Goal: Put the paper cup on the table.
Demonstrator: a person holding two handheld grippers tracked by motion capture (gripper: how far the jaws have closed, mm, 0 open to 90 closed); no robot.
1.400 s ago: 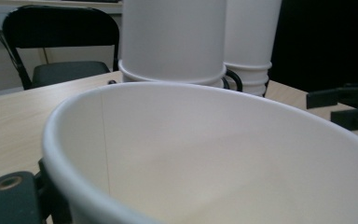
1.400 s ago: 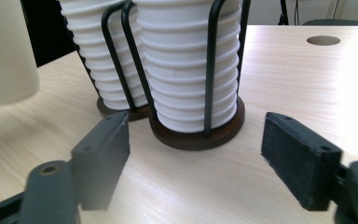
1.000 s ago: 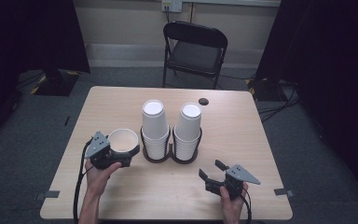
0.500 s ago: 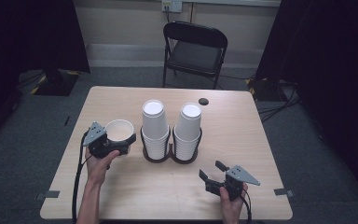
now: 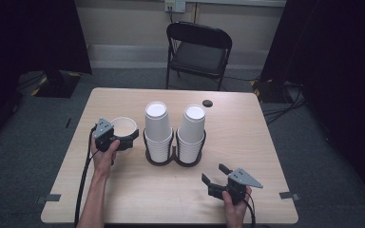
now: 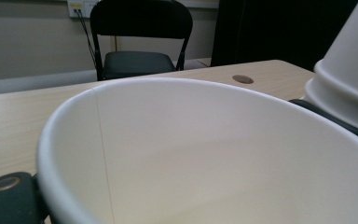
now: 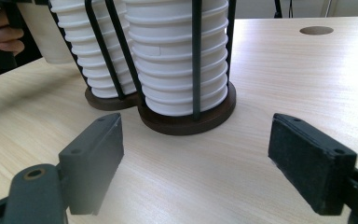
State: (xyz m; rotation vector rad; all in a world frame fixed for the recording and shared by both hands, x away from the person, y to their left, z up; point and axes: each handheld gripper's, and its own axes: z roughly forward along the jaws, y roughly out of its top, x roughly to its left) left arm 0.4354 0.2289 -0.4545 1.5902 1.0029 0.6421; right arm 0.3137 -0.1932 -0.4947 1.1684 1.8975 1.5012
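**A:** From the high view, what has changed?

**B:** My left tongs (image 5: 123, 140) have carried the paper cup (image 5: 123, 127) away from me along the surface (image 5: 247, 142), and it now sits just left of the cup holder (image 5: 173, 159) with its two stacks. The jaws pinch the cup's wall. My right tongs (image 5: 215, 174) haven't budged, spread and holding nothing.

**A:** And the left gripper view?

**B:** The cup (image 6: 205, 154) is upright, mouth open, the nearer stack (image 6: 349, 70) close at its right. I judge it's about to be set down.

**A:** The right gripper view?

**B:** Jaws wide apart, pointing at the holder (image 7: 186, 119).
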